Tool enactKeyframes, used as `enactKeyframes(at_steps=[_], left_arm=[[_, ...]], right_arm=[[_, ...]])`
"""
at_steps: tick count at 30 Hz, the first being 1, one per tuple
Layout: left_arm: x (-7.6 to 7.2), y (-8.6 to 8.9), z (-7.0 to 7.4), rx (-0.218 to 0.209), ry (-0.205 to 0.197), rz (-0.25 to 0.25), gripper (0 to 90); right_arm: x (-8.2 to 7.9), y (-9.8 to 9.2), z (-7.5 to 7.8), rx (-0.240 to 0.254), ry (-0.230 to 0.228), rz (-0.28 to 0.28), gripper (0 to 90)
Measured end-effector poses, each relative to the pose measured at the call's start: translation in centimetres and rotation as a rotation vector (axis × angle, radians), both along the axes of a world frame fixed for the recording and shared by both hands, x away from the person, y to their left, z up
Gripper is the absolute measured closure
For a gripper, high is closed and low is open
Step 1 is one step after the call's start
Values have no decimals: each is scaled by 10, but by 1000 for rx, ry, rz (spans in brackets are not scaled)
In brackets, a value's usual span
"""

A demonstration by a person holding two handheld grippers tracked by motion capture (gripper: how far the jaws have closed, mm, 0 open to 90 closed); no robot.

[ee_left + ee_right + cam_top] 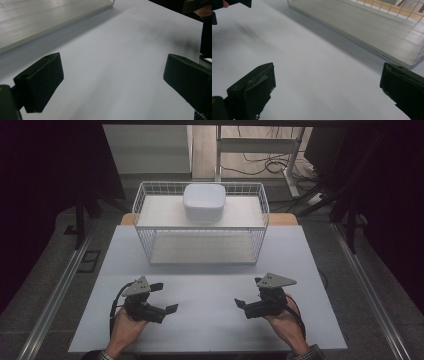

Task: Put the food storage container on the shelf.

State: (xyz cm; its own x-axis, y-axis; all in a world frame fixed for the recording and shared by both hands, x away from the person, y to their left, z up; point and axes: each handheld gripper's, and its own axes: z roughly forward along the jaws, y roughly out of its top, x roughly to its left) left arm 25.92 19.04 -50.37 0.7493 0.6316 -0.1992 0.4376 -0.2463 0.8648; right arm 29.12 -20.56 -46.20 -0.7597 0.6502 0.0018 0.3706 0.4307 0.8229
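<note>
A white wire rack stands at the far middle of the white table, and everything else is placed from it. It has two shelves. On the upper shelf, toward its back and about centred, sits a white bowl with rounded corners, mouth down as far as the high view shows. The lower shelf lies bare under it.

In front of the rack, well apart from it on the near part of the table, the person holds both grippers. The left gripper is in front of the rack's left end, held in the left hand, its jaws pointing toward the right. The right gripper is in front of the rack's right end, held in the right hand, its jaws pointing toward the left. The two face each other across bare table.

Both pairs of jaws stand spread wide with nothing between them. The left gripper view looks between its black jaws onto the table, with the edge of the rack's lower shelf at upper left. The right gripper view shows the same shelf at upper right, past its parted jaws, and part of the left gripper at the top left corner.

Neither gripper touches the rack or the bowl.
</note>
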Motion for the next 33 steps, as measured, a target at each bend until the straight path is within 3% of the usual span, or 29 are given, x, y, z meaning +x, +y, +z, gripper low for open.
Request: enactKeyframes(at_steps=[18, 33], left_arm=[[-25, 31, -4, 14, 5, 63, 27], [-48, 68, -13, 56, 16, 175, 28]], right_arm=[[-16, -43, -4, 9, -7, -92, 3], [-32, -76, -14, -19, -14, -179, 0]])
